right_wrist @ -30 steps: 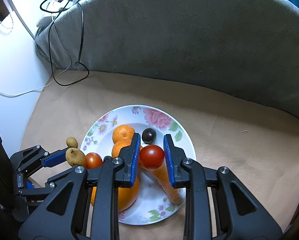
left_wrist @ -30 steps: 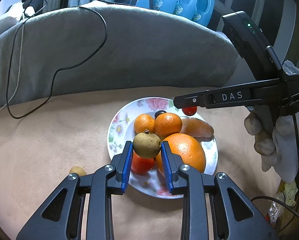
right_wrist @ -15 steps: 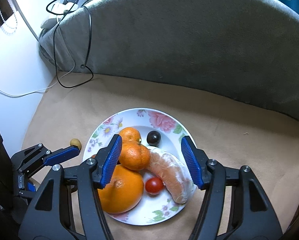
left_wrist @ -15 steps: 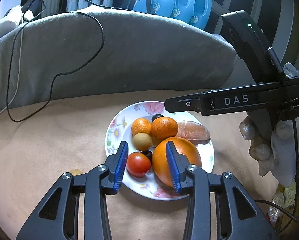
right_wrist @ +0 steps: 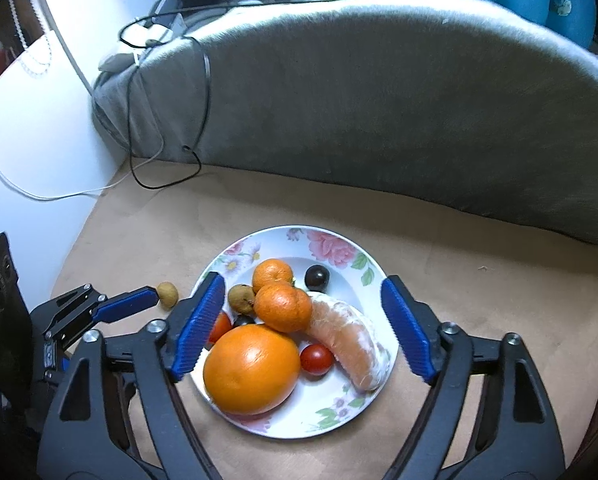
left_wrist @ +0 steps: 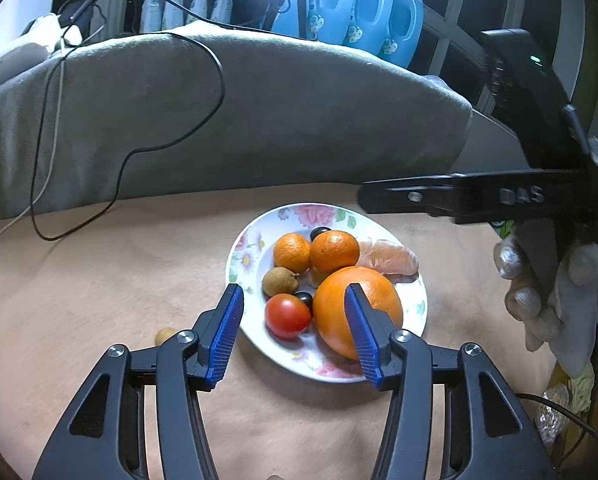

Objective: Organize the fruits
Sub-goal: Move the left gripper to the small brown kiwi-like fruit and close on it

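Note:
A floral plate (left_wrist: pixel 243 240) (right_wrist: pixel 339 412) holds a large orange (left_wrist: pixel 331 320) (right_wrist: pixel 251 368), two mandarins (right_wrist: pixel 283 306), a peeled citrus segment (right_wrist: pixel 347 344), a brown round fruit (left_wrist: pixel 277 282) (right_wrist: pixel 241 298), a big tomato (left_wrist: pixel 287 316), a small tomato (right_wrist: pixel 316 359) and dark grapes (right_wrist: pixel 317 277). My left gripper (left_wrist: pixel 293 296) hangs over the plate's near edge. Its jaws are opening and hold nothing. Above the plate, my right gripper (right_wrist: pixel 303 282) is also opening wide and is empty. A small brown fruit (left_wrist: pixel 165 335) (right_wrist: pixel 167 293) lies on the cloth left of the plate.
A grey cushion (left_wrist: pixel 259 120) (right_wrist: pixel 379 100) runs behind the tan cloth, with black and white cables (left_wrist: pixel 215 80) draped over it. Blue detergent bottles (left_wrist: pixel 363 8) stand behind it. A gloved hand (left_wrist: pixel 539 292) holds the right gripper's handle at the right. A white wall (right_wrist: pixel 39 140) lies to the left.
The left gripper let the brown fruit go onto the plate. The right one dropped the small tomato there. Both opened and pulled back a little.

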`<state>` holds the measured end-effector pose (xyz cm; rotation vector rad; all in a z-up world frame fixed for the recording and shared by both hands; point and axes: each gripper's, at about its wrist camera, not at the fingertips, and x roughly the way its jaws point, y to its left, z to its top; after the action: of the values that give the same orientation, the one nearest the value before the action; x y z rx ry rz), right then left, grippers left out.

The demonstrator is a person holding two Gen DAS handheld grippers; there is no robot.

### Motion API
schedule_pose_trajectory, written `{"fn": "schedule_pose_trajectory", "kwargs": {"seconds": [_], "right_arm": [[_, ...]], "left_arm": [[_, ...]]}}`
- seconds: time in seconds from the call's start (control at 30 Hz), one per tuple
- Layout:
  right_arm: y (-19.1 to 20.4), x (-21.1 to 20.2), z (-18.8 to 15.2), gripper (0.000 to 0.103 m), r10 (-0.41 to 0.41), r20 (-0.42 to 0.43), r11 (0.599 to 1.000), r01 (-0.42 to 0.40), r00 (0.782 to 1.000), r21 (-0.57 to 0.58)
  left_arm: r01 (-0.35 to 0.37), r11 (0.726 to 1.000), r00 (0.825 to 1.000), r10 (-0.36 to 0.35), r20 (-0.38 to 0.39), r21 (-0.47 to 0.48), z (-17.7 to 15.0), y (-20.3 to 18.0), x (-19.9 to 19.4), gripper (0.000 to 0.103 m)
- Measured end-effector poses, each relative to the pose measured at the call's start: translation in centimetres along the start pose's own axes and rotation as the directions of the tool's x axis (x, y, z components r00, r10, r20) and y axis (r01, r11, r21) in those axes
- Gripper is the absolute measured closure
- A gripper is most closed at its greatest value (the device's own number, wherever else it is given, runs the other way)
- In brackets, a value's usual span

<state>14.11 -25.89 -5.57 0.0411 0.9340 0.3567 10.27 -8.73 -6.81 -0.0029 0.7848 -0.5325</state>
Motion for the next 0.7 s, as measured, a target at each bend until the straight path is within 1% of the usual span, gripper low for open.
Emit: {"fn": "schedule_pose_trajectory", "kwargs": {"seconds": [0.13,0.3,0.53,0.7], "right_arm": [[1.3,-1.0,-1.0,0.014,-0.006,0.032,0.999,0.007,0.999,-0.033],[2.9,-2.5,-2.4,0.007,-0.024,0.081,0.997,0.03,0.996,-0.07],[4.4,-4.0,-4.3,0.005,-0.044,0.126,0.994,0.056,0.991,-0.095],[5.2,-4.4,-5.5,0.005,-0.015,0.133,0.996,0.027,0.991,-0.086]], "left_arm": [[-0.013,1.0,1.0,0.013,0.003,-0.012,-0.3,1.0,-1.0,0.051],[-0.036,0.999,0.999,0.036,0.007,-0.016,-0.9,2.3,-2.1,0.051],[-0.089,0.996,0.996,0.088,-0.025,-0.031,-2.8,4.9,-2.9,0.051],[-0.115,0.992,0.992,0.112,-0.053,-0.045,-4.2,6.7,-3.0,0.051]]}}
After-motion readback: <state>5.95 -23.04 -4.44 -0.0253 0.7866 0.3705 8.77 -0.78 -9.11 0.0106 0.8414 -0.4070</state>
